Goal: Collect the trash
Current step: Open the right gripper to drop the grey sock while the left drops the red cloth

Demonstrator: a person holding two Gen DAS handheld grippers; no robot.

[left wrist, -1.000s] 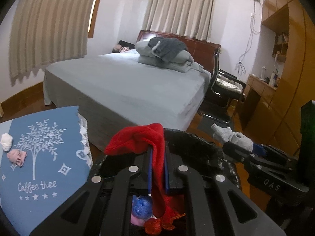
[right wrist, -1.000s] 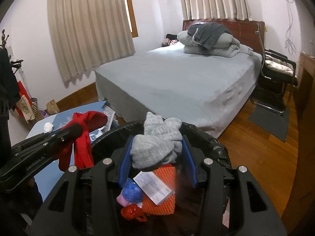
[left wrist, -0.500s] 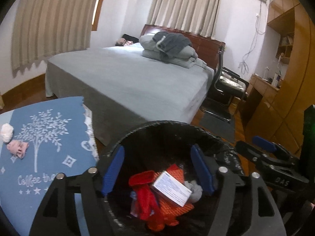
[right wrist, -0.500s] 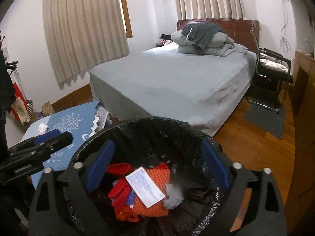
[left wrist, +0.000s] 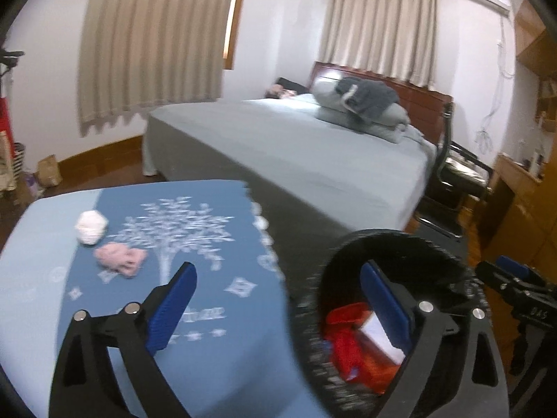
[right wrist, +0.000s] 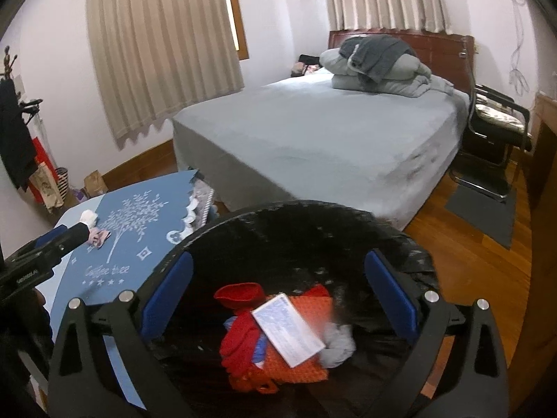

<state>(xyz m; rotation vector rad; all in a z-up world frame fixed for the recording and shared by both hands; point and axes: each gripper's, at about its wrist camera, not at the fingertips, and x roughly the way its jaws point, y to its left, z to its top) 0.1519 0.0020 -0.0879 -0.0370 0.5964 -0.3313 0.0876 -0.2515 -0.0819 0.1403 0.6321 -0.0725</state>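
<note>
Two scraps, a white wad [left wrist: 91, 227] and a pink one [left wrist: 120, 258], wait on the blue table [left wrist: 216, 345] beside the bin [right wrist: 313, 216]; both the left gripper [left wrist: 278, 310] and right gripper [right wrist: 278, 299] have just been opening, wide and empty, so the next reach probably goes tableward.

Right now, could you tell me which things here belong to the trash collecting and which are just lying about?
Job: bin, white wad, pink wad, red cloth, card.
Lying about: bed, bedding, chair, curtains, mat.
</note>
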